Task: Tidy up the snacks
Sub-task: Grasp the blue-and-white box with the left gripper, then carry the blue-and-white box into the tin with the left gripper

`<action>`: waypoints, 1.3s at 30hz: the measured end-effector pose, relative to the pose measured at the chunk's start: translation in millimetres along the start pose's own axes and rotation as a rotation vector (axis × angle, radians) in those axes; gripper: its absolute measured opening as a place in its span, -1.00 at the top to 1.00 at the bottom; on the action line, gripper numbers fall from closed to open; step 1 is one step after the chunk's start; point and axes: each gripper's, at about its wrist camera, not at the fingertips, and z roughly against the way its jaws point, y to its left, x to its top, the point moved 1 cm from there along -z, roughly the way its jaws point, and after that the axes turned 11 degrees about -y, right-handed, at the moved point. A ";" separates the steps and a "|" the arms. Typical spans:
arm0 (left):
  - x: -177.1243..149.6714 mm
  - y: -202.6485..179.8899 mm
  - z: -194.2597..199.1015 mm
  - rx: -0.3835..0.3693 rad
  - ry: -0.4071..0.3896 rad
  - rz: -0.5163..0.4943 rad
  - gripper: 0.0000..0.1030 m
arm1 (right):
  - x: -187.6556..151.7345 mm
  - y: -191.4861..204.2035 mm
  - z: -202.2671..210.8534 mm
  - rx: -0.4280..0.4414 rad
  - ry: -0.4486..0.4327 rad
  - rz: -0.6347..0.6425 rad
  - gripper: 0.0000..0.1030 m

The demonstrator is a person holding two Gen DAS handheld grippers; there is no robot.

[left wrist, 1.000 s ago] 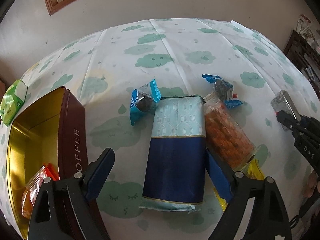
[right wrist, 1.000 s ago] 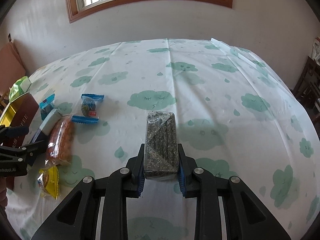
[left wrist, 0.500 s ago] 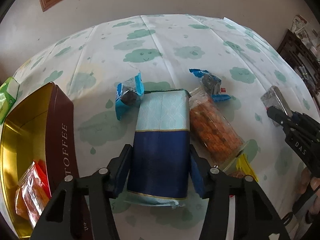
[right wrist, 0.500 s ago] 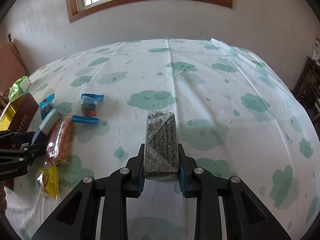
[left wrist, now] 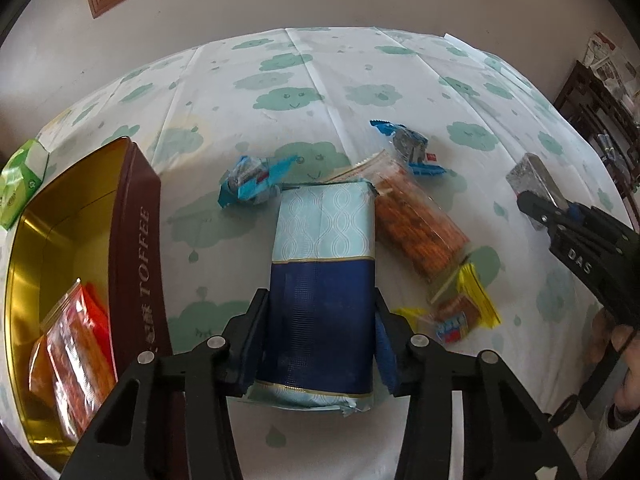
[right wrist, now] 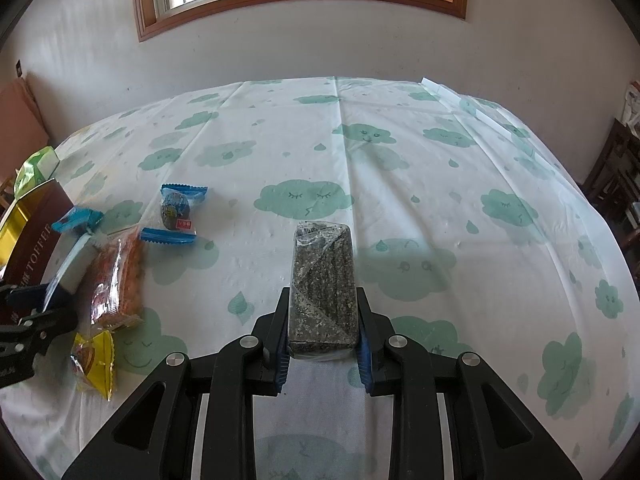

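Left wrist view showed the left gripper closing its jaws on a blue-and-pale-blue snack pack, pads against both sides, the pack lying on the cloud-print tablecloth beside an open toffee tin. Right wrist view showed the right gripper clamped narrowly on a clear-wrapped dark seed bar, apart from the other snacks.
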 end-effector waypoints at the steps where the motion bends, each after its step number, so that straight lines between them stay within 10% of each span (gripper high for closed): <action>1: -1.5 -1.3 3.3 -0.004 -0.001 -0.002 0.17 | 0.0 0.5 0.1 -0.001 0.000 0.002 0.45; 24: -10.1 0.0 57.7 -0.005 -0.047 0.011 0.18 | 0.0 3.4 -0.1 -0.010 0.001 0.012 0.45; 39: -8.3 81.6 95.1 0.133 -0.111 0.136 0.18 | -0.4 4.0 -0.1 -0.013 0.001 0.014 0.45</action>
